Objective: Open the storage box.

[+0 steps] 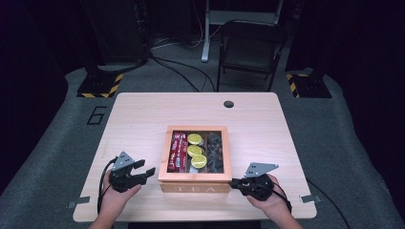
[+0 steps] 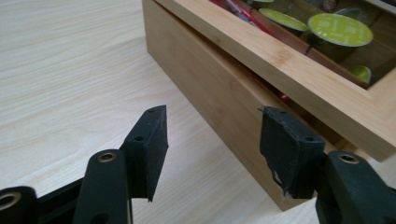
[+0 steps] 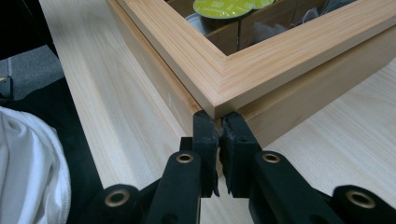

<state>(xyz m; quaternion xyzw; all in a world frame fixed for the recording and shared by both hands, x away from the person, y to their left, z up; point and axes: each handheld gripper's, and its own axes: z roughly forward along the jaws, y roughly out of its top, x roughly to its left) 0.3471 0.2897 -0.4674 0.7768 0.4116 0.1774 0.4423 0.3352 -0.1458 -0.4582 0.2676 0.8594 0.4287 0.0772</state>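
From the high view we saw the wooden tea box (image 1: 195, 183) in the middle of the table (image 1: 138, 114), our left gripper (image 1: 144, 171) just beside its left front corner, our right gripper (image 1: 235, 183) at its right front corner.

In the left gripper view our jaws stood spread, nothing between them, the box's side just beyond; green-lidded capsules (image 2: 339, 29) showed under the lid (image 2: 280, 60).

In the right gripper view our jaws were pressed together under the lid's corner (image 3: 219, 100).

Overhead faces forward; gripper views (close) share box (image 1: 195, 183).
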